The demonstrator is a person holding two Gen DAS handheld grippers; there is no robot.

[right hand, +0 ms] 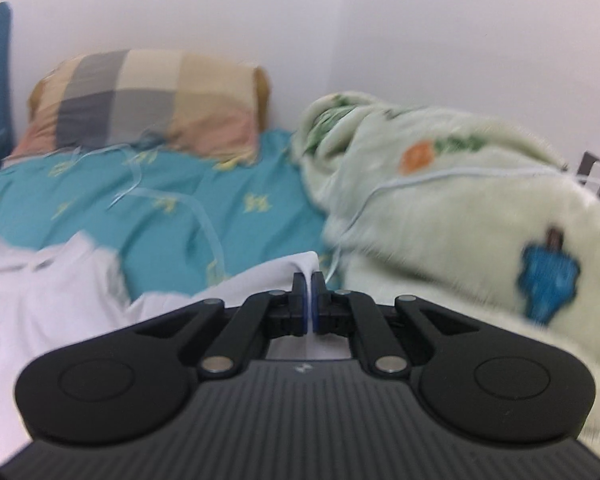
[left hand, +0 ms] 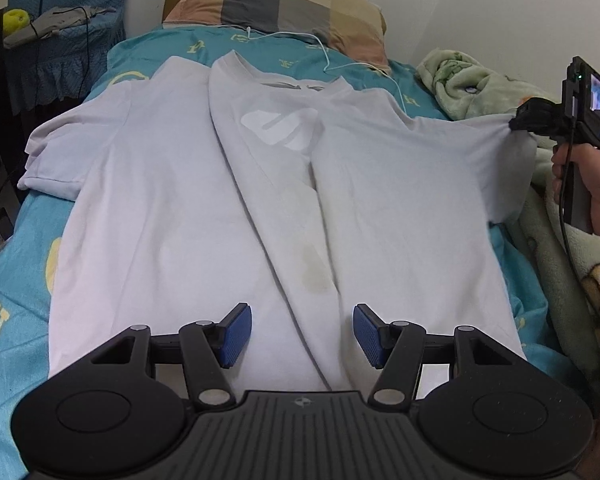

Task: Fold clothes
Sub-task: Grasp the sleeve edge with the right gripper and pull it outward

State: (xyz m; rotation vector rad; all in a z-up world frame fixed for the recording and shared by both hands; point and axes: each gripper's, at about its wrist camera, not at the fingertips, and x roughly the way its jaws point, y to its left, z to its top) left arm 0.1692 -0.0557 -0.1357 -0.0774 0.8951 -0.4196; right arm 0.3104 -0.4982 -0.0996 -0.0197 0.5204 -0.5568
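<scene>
A white T-shirt [left hand: 180, 200] lies spread on the bed, collar toward the pillow, with long creases down its middle. My left gripper [left hand: 302, 334] is open and empty above the shirt's bottom hem. My right gripper [right hand: 309, 284] is shut on the shirt's right sleeve [right hand: 260, 276] and pulls it out sideways; it also shows in the left wrist view [left hand: 518, 124], pinching the stretched sleeve [left hand: 492, 136] at the bed's right side. The right wrist view is blurred.
The bed has a teal sheet [left hand: 16, 280]. A checked pillow [left hand: 276, 0] lies at the head, with a white cable [left hand: 340, 60] below it. A pale green fleece blanket [right hand: 460, 220] is bunched along the right. A blue-covered stand [left hand: 60, 48] stands left.
</scene>
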